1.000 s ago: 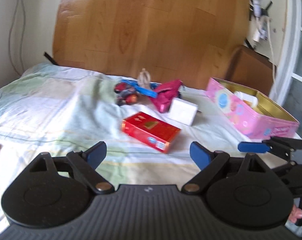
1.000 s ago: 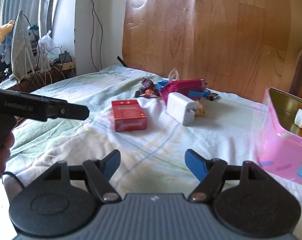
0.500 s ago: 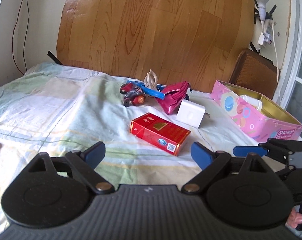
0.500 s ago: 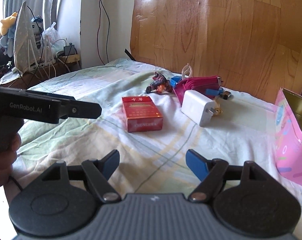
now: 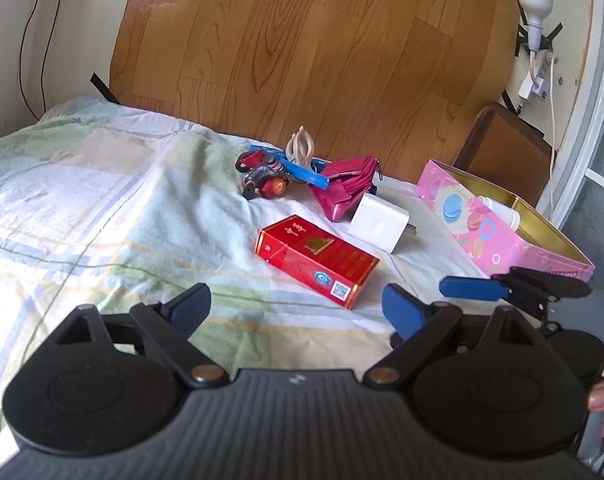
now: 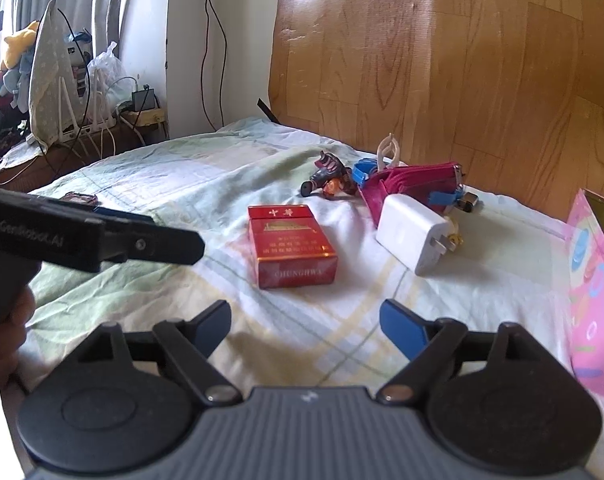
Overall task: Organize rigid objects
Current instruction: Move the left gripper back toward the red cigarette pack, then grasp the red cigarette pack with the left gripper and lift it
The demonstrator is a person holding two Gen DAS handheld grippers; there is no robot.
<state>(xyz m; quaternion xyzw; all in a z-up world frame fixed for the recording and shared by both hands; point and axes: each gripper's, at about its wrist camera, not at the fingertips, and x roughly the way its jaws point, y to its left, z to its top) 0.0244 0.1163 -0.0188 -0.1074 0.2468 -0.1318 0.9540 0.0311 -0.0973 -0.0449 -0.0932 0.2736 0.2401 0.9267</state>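
Observation:
A red cigarette pack [image 5: 316, 261] [image 6: 290, 245] lies flat on the bedsheet, just ahead of both grippers. Behind it lie a white charger block [image 5: 378, 223] [image 6: 416, 226], a crimson wallet [image 5: 344, 192] [image 6: 412, 182], a small toy figure [image 5: 262, 178] [image 6: 328, 178], a blue strip [image 5: 292, 166] and a cream claw hair clip [image 5: 300, 146] [image 6: 388, 148]. An open pink tin box [image 5: 498, 228] [image 6: 594, 292] stands at the right, with a white bottle [image 5: 502, 210] inside. My left gripper [image 5: 296, 304] is open and empty. My right gripper [image 6: 304, 320] is open and empty.
The wooden headboard [image 5: 310, 48] rises behind the objects. The other gripper shows at the right of the left wrist view [image 5: 514, 286] and at the left of the right wrist view [image 6: 102, 236]. Cables, an ironing board [image 6: 46, 72] and clutter stand left of the bed.
Both grippers have moved forward, closer to the red pack and the pile. Both stay open and empty.

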